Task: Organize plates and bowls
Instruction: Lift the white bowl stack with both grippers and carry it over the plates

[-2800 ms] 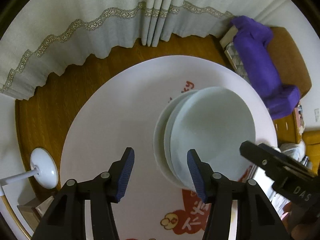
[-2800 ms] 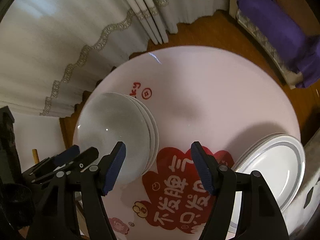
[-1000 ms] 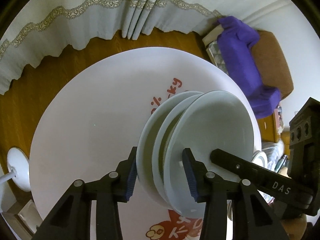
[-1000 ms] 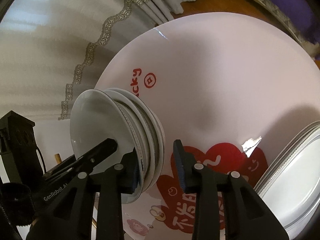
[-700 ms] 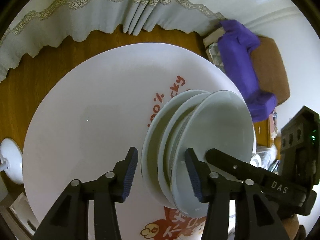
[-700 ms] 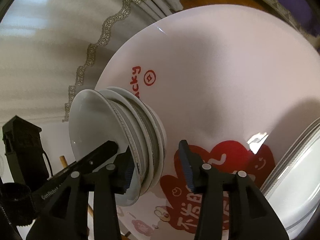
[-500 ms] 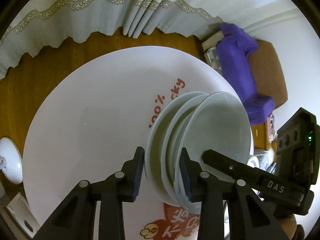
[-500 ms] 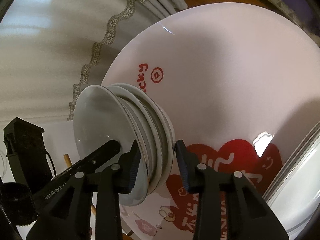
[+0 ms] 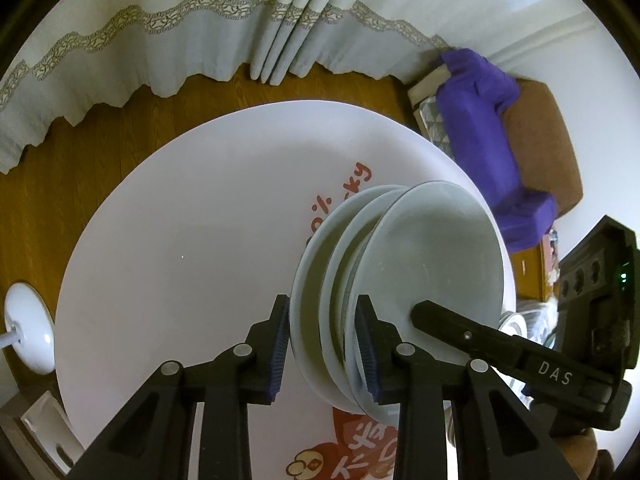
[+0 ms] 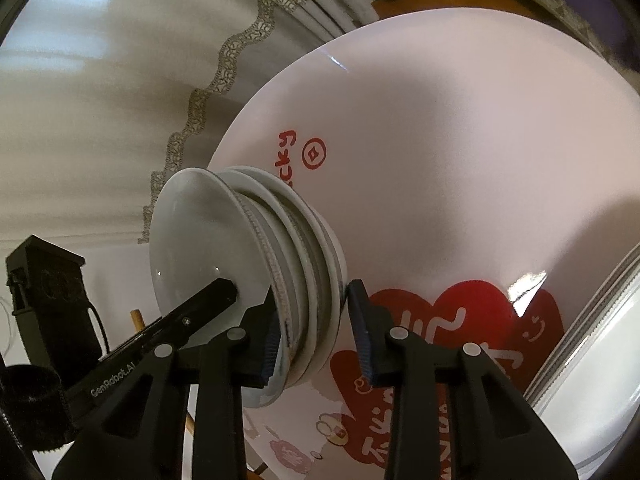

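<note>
Round white surface (image 9: 180, 240) with red print, set on a wooden floor (image 9: 60, 160), pale curtain (image 9: 160, 20) behind.

Step in hand, as judged: two-sided grasp of the stack of bowls (image 9: 400, 280), prior to relocation. Stack position: near the printed part of the surface, toward its right side in the left wrist view. Contact of the bottom bowl with the surface not verifiable from either view.

Left tongs (image 9: 323, 346): clenched across the near rim of the stack. One pad against the underside of the lowest bowl, the other inside the top bowl. No gap visible at either pad.

Right tongs (image 10: 316, 332): clenched on the opposite rim in the same manner. One pad over the top bowl's inner wall, the other meeting the lowest bowl from below. Contact at the lower pad very close, taken as touching.

Stack therefore held between both tongs, rims nested, bowls slightly offset from one another.

Stack of plates (image 10: 600, 340): at the right edge of the surface, well apart from the bowls.

Next move, as judged:
1. Maintain equal pressure on both sides.
2. Raise both tongs together, level.
3. Carry toward the chosen spot, avoiding the plates.

Risk: uneven lift, with slip of a nested bowl out of the grasp.
</note>
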The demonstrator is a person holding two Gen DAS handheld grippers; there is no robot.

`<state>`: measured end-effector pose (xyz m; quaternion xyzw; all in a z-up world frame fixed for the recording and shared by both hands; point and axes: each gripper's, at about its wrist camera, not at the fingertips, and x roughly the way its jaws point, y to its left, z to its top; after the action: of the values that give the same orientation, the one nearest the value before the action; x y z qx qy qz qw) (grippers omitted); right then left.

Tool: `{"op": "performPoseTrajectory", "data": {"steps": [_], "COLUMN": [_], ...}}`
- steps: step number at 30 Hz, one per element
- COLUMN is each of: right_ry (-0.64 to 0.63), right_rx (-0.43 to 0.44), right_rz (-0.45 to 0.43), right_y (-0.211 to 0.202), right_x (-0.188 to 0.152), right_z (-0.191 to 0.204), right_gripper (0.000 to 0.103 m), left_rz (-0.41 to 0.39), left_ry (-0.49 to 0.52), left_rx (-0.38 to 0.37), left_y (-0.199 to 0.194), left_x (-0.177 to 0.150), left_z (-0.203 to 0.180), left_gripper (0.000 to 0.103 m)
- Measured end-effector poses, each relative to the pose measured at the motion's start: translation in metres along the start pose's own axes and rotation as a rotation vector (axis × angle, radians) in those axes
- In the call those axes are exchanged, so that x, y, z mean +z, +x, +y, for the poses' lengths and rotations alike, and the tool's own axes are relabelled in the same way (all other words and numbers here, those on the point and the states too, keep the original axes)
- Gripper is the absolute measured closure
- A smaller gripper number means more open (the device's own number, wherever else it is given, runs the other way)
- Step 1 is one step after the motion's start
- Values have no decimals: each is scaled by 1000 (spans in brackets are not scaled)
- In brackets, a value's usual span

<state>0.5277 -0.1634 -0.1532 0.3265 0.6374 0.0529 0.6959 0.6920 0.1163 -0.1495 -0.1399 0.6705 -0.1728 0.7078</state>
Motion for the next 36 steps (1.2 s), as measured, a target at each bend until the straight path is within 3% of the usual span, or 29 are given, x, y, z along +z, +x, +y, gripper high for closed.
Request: {"op": "performPoseTrajectory", "data": {"steps": [18, 36], "right_ry": [-63, -44], "right_rx": [-13, 3], "right_rz": [6, 53], "right_y": [-5, -8], "right_x": [-4, -16], "right_z": [8, -1], "right_gripper": [73, 75], "left_rz": [-36, -36], "left_ry": [70, 110], "left_rx": [37, 66], "left_y": [-5, -13], "left_x": [-12, -20], "left_z": [-10, -20], "left_gripper": [78, 81]}}
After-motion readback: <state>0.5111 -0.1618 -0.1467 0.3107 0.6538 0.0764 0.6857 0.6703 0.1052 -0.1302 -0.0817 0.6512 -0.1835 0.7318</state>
